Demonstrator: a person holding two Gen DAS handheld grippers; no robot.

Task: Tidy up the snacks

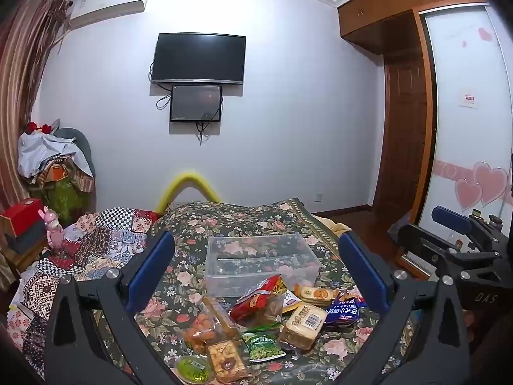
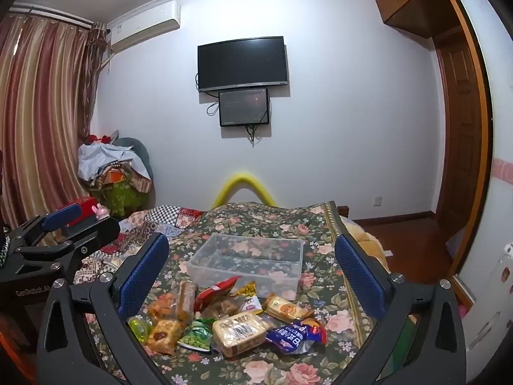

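Left wrist view: a clear plastic box (image 1: 261, 264), rectangular, long axis running left to right, open top facing up, nothing visible inside, flowered cloth showing through its walls. Set on a bed with a dark flowered bedspread (image 1: 198, 224). Just in front of the box, a loose heap of snack packets: a red bag (image 1: 256, 298) leaning against the box's near wall, a clear bag of orange snacks (image 1: 205, 324), a green pea packet (image 1: 264, 346), a pale cracker pack (image 1: 304, 322) lying aslant with its barcode up, a blue wrapper (image 1: 343, 311) to the right, a small round green cup (image 1: 194, 369) nearest the camera. Left gripper (image 1: 256, 269) spread wide, nothing between its blue pads (image 1: 150, 269), box and heap framed in the gap and apart from both fingers. Right gripper (image 1: 455, 224) visible at the far right edge, off the bed.

Right wrist view: same box (image 2: 247, 261), seen slightly turned, long side still across the frame, beyond the heap. Cracker pack (image 2: 239, 329) and blue wrapper (image 2: 295, 335) closest, red bag (image 2: 216, 290) touching the box front. Right gripper (image 2: 253, 272) also spread wide and holding nothing, snacks lying between and below its blue pads (image 2: 359, 272). Left gripper (image 2: 61, 221) at the left edge.
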